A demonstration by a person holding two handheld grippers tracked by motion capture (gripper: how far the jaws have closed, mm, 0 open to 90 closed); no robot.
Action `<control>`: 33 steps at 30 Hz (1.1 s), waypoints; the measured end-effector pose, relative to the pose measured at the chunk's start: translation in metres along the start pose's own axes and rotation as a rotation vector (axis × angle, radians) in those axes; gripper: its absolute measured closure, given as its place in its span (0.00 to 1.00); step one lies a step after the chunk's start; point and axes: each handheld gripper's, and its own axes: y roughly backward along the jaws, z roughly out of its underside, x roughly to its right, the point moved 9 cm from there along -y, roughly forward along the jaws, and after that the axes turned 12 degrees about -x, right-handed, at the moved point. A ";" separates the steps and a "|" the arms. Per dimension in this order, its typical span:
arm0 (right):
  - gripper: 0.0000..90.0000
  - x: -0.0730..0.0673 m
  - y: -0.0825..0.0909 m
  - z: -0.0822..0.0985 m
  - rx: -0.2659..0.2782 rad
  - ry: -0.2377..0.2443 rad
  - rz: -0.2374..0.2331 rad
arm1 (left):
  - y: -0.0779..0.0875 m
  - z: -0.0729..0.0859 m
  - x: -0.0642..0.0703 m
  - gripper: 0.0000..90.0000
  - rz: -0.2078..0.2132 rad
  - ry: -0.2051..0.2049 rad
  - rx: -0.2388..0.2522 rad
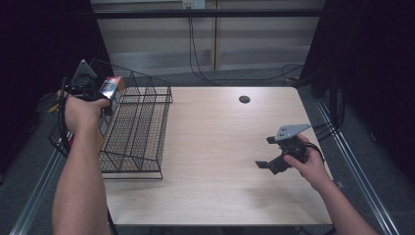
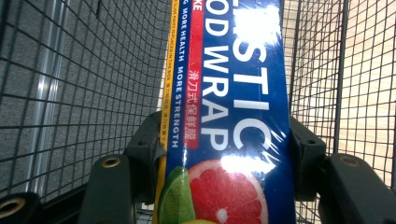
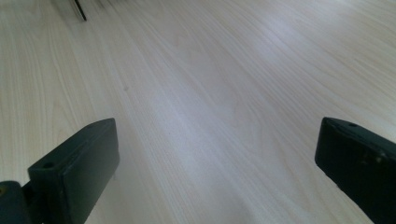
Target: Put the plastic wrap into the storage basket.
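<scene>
- Plastic food wrap box [image 2: 229, 121] — clamped in the left hand-held gripper [image 2: 224, 154], inside the wire basket [image 1: 142, 127].
- Right hand-held gripper [image 1: 268, 152] — jaws wide apart, holding nothing, over the bench [image 1: 220, 147].

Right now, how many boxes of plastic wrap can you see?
1. The box of plastic wrap is clamped in the left gripper, held over the left end of the wire basket. The basket's mesh could hide another.
</scene>
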 end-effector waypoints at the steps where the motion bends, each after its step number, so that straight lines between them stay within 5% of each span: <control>1: 0.00 0.000 0.000 0.000 -0.001 -0.001 0.001 | 0.000 0.000 0.000 0.47 -0.001 -0.006 -0.005; 12: 0.00 0.002 0.001 0.005 -0.005 -0.013 0.005 | -0.008 -0.001 0.006 0.45 -0.003 -0.035 -0.062; 15: 0.00 0.003 0.001 0.007 -0.004 -0.017 0.003 | 0.003 -0.009 0.008 0.42 0.042 -0.021 0.038; 27: 0.00 0.000 0.002 0.006 0.001 -0.011 0.005 | 0.037 -0.008 0.033 0.38 0.115 -0.047 0.107; 33: 0.00 -0.001 0.006 0.007 0.003 -0.012 0.008 | 0.044 -0.008 0.056 0.34 0.146 -0.105 0.125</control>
